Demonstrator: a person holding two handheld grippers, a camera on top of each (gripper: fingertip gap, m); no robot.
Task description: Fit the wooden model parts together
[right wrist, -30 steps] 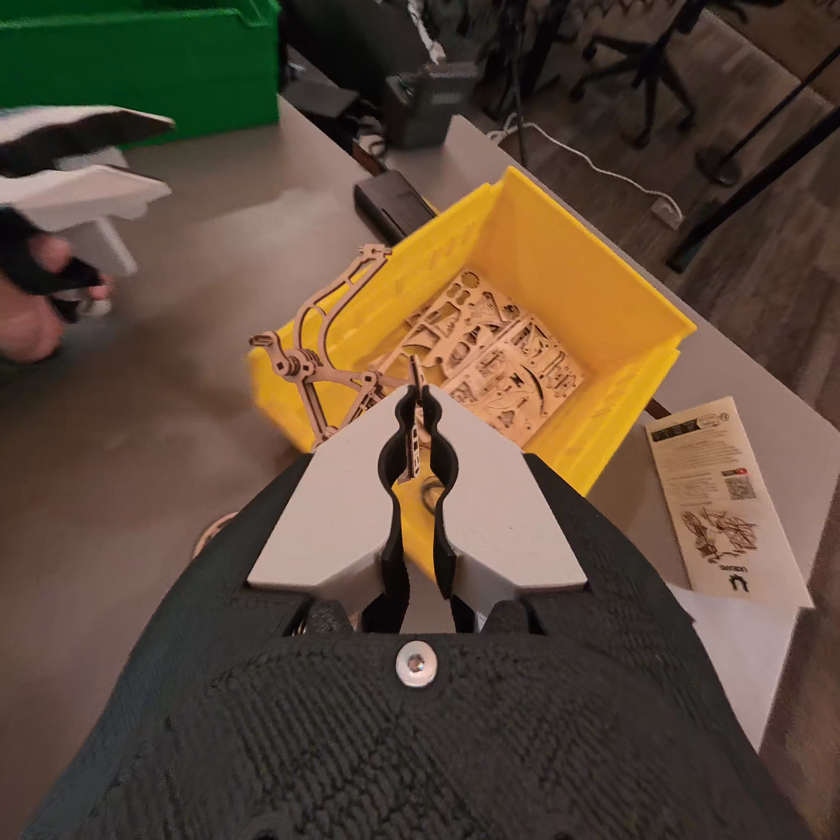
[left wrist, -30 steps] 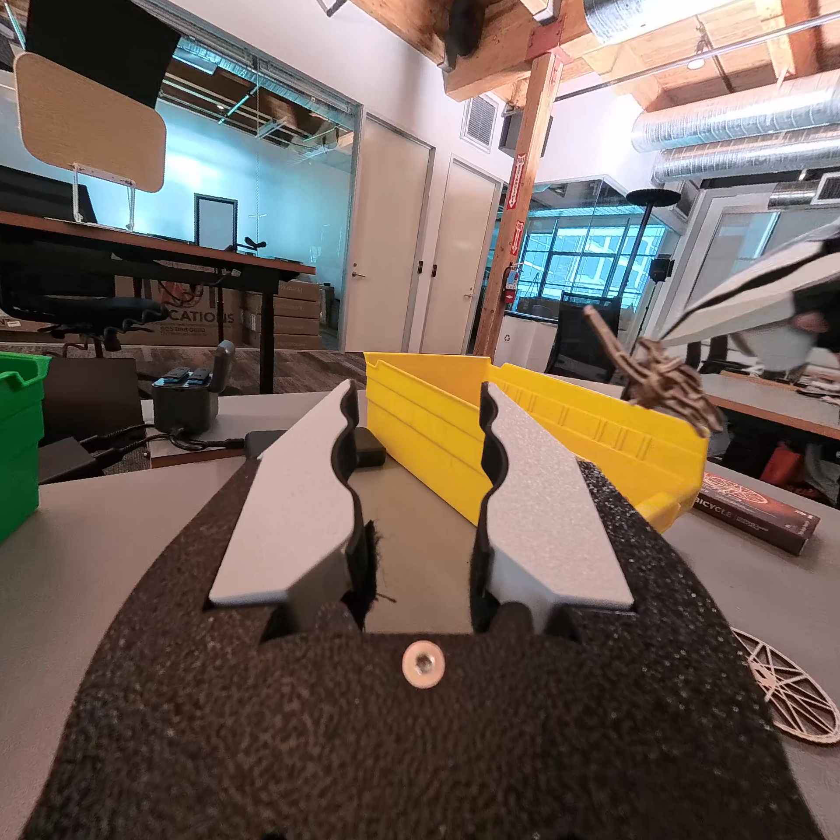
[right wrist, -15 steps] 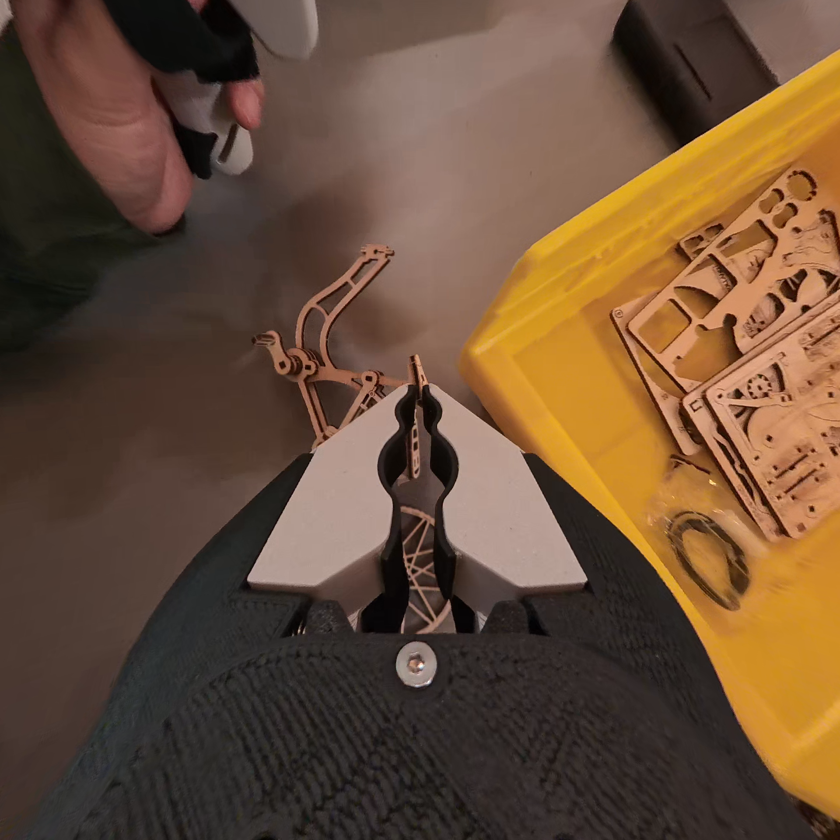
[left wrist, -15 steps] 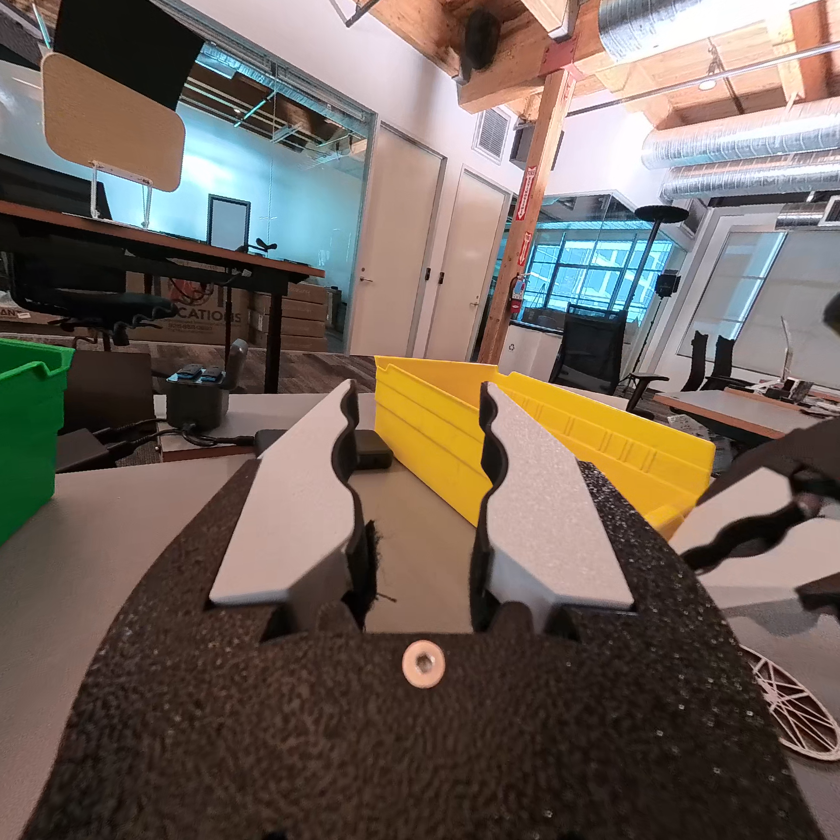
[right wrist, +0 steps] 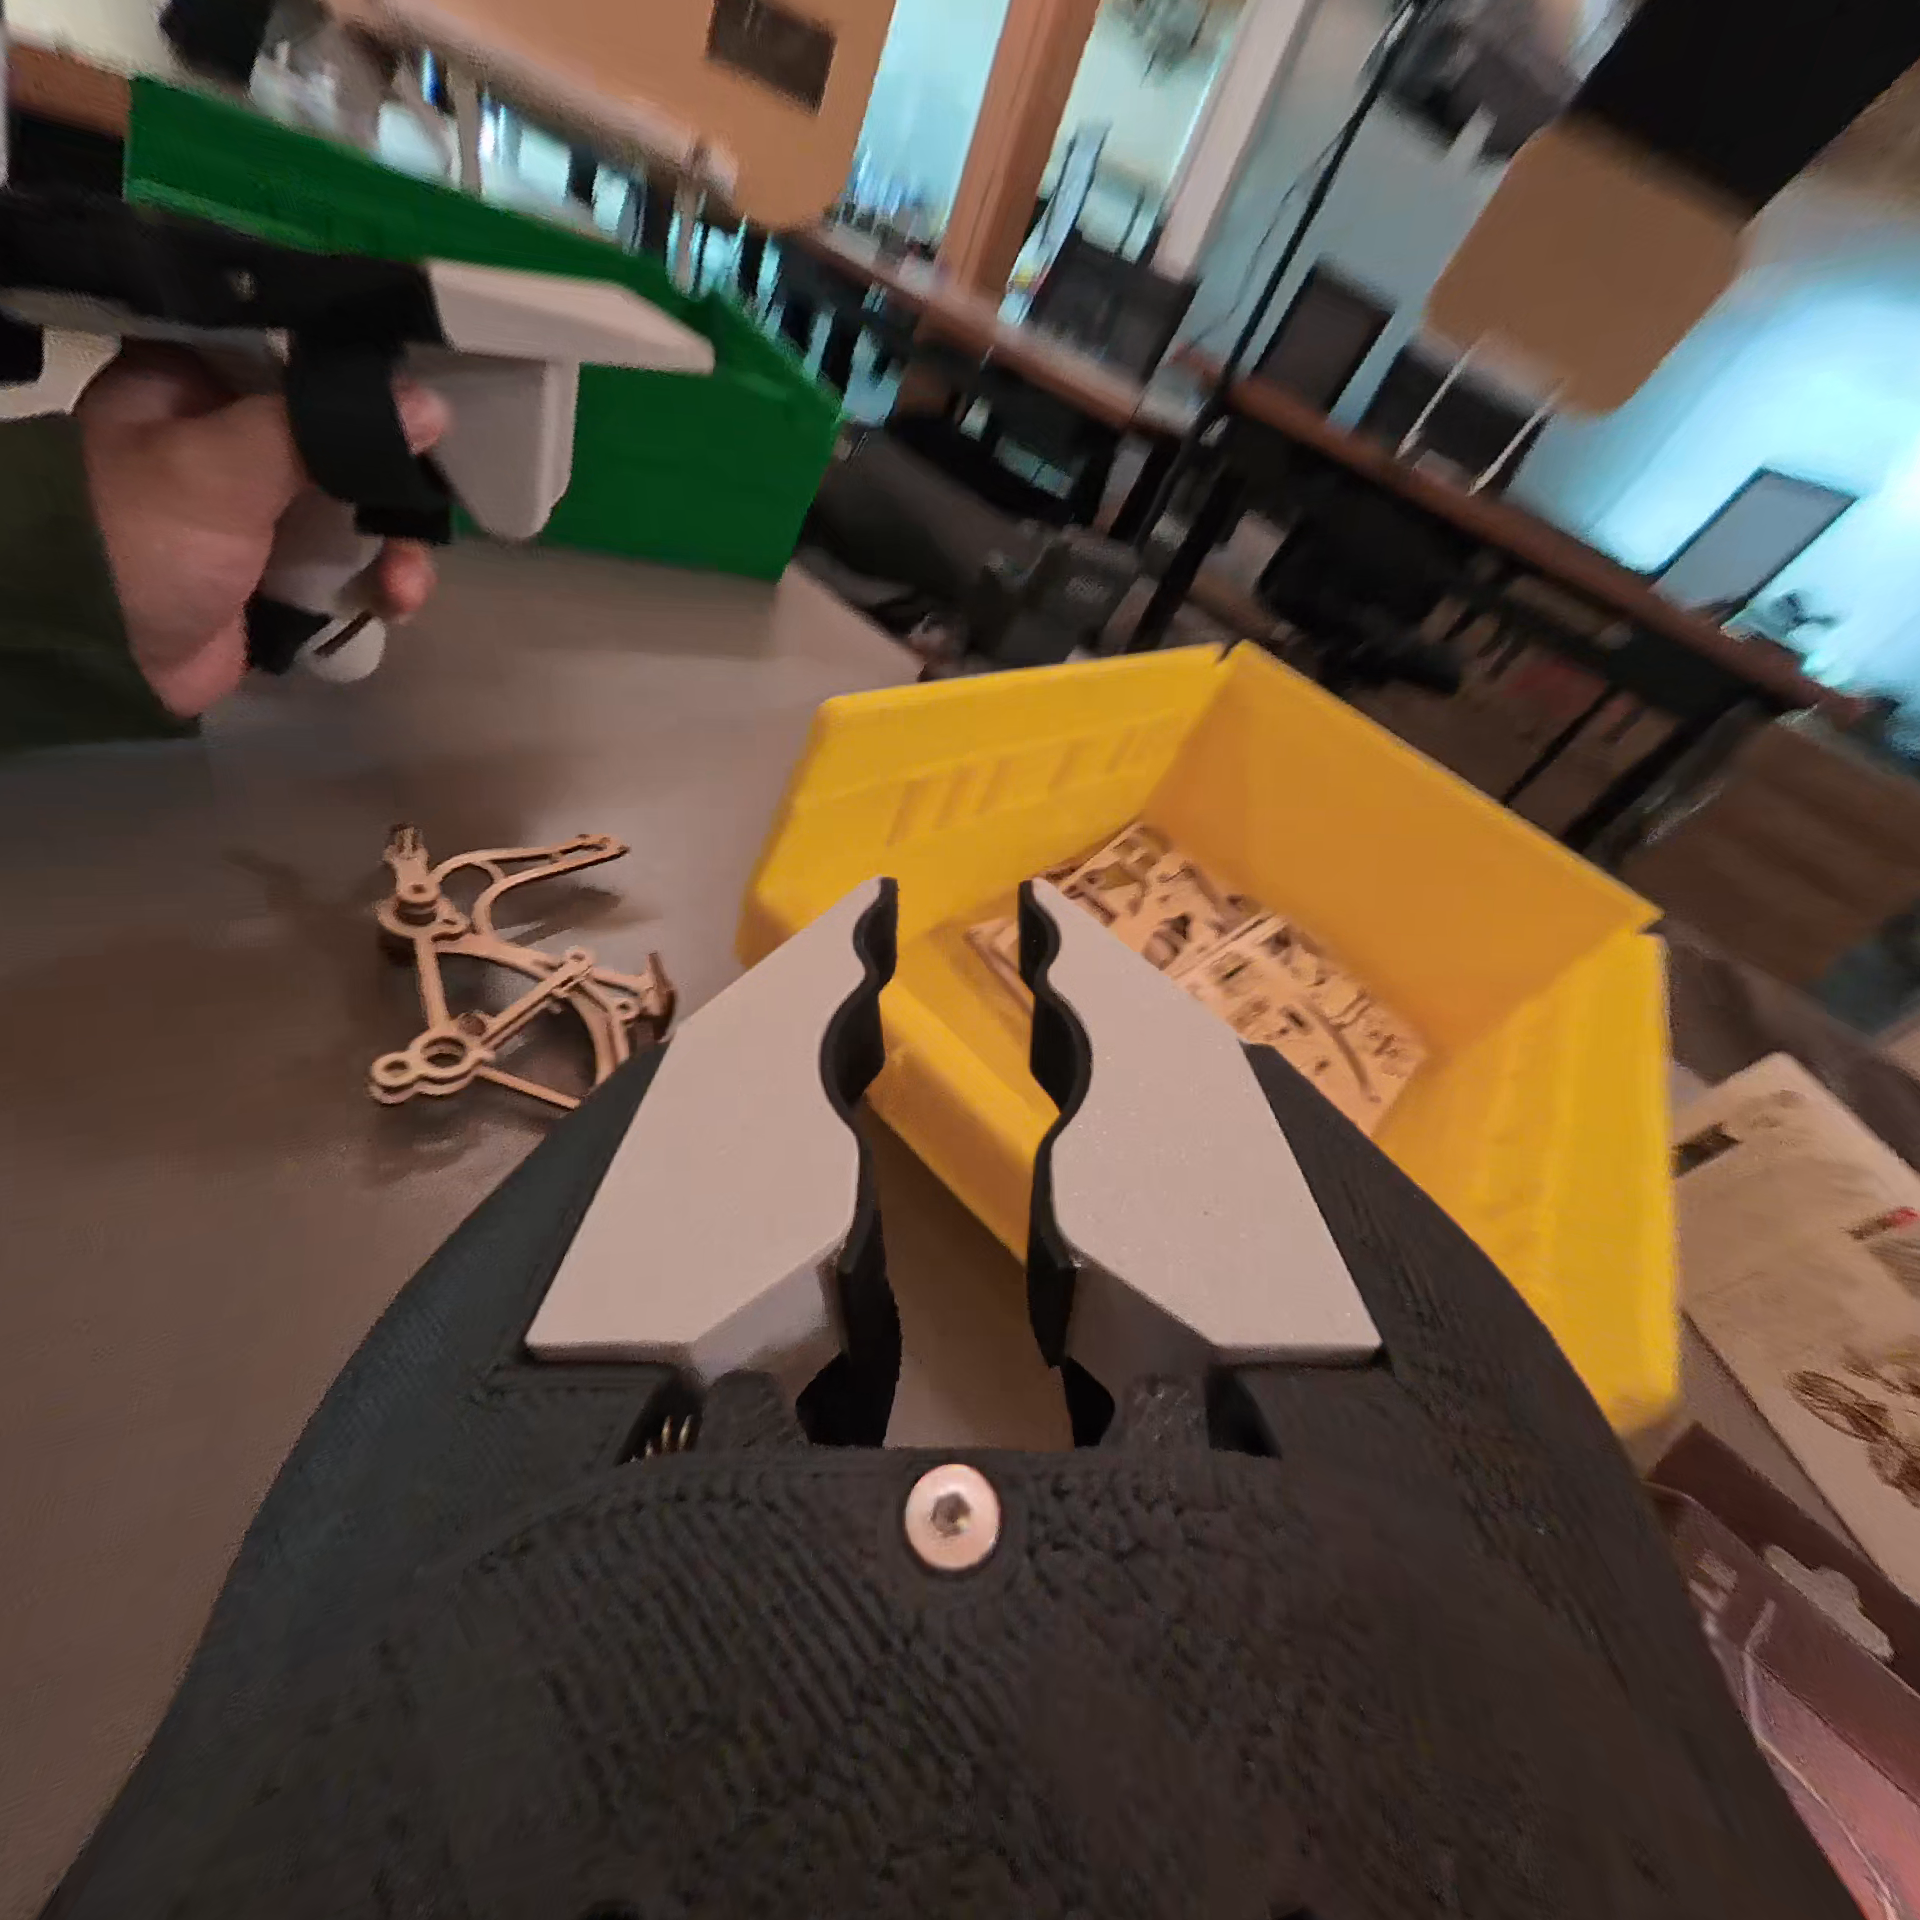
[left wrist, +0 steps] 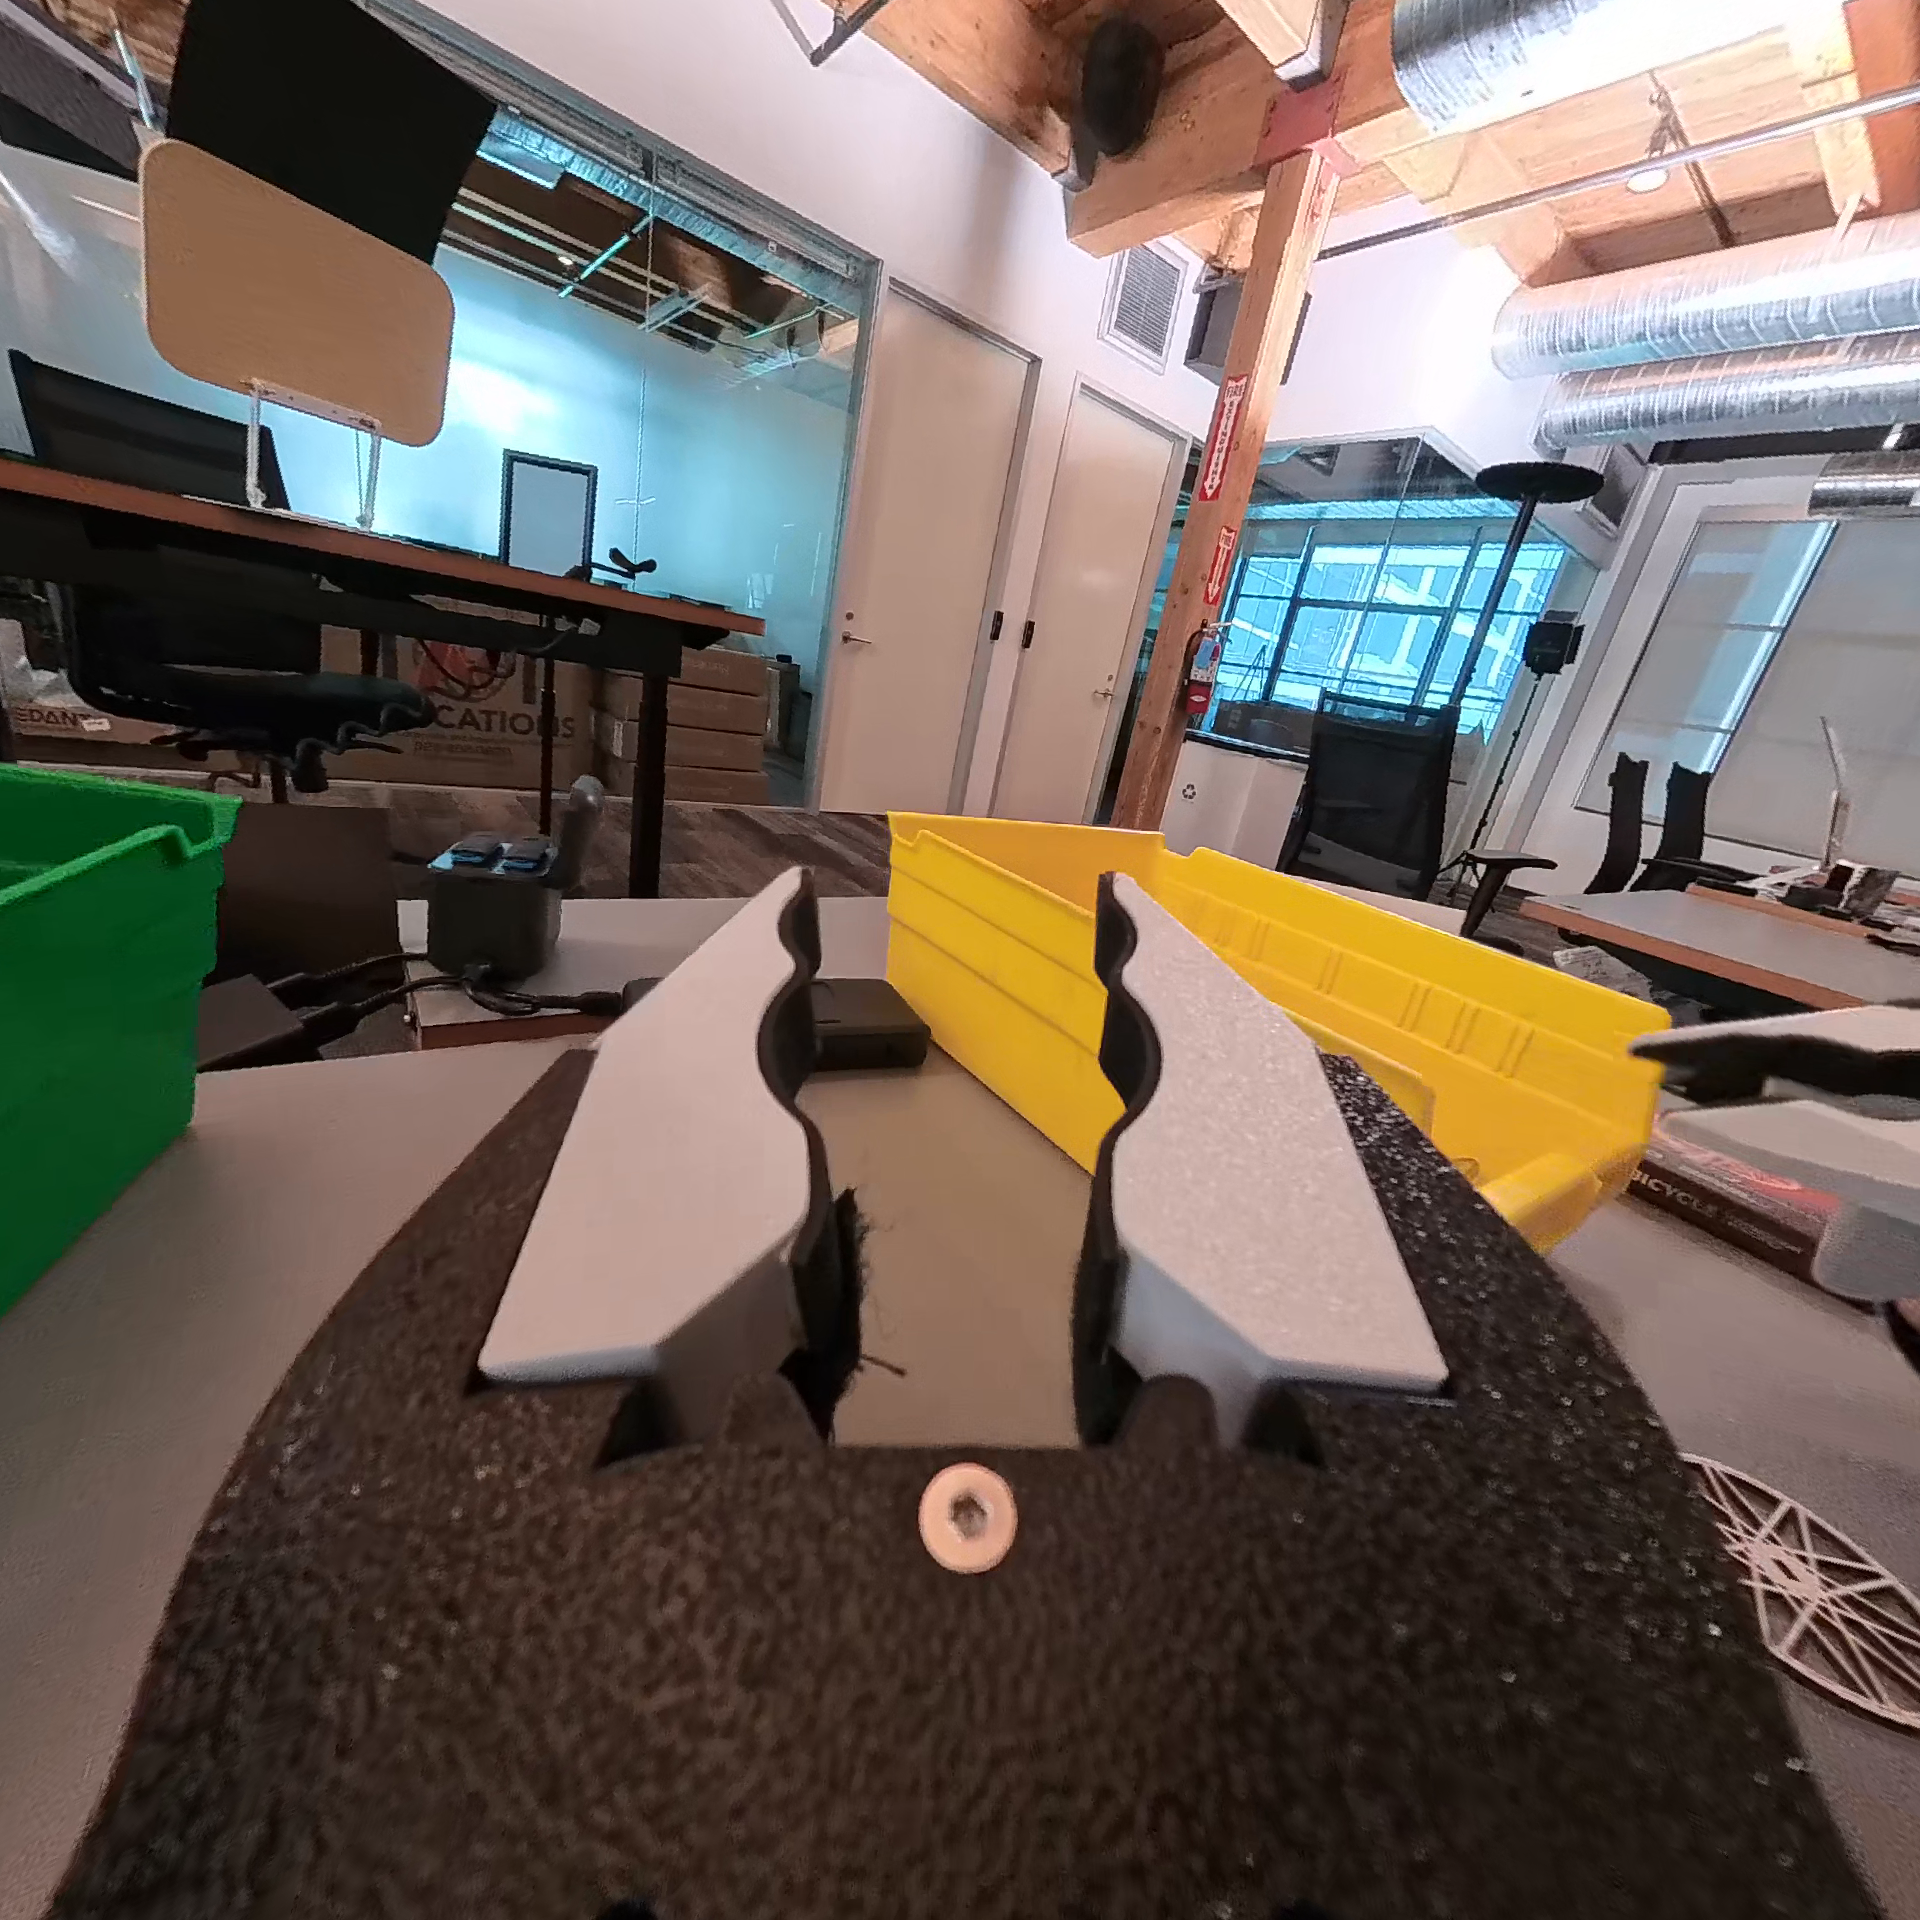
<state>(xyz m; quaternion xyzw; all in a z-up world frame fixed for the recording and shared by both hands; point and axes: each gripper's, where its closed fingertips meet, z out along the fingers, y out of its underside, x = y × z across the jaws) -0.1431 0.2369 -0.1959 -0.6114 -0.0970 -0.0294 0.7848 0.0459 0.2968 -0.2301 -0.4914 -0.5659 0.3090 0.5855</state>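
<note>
The right claw [right wrist: 956, 914] is spread, nothing between its grey fingers [right wrist: 727, 1164], and hangs over the near corner of the yellow bin [right wrist: 1455, 873]. The partly built wooden model frame [right wrist: 499, 977] lies flat on the grey worktop [right wrist: 208, 1195], just left of that claw and clear of it, near the bin's left wall. Inside the bin lie flat wooden part sheets [right wrist: 1226, 977] (blurred, so their shapes are hard to tell). A printed leaflet [right wrist: 1808, 1247] rests on the worktop to the right of the bin.

The left claw [left wrist: 951, 904] is also spread wide and empty, held low over the worktop [left wrist: 156, 1403] and pointing at the bin's [left wrist: 1351, 987] long side. A wooden spoked wheel [left wrist: 1808, 1590] lies flat at its lower right. A green bin [left wrist: 94, 1018] stands at the far left, and a small black box [left wrist: 868, 1023] sits beyond the fingertips
</note>
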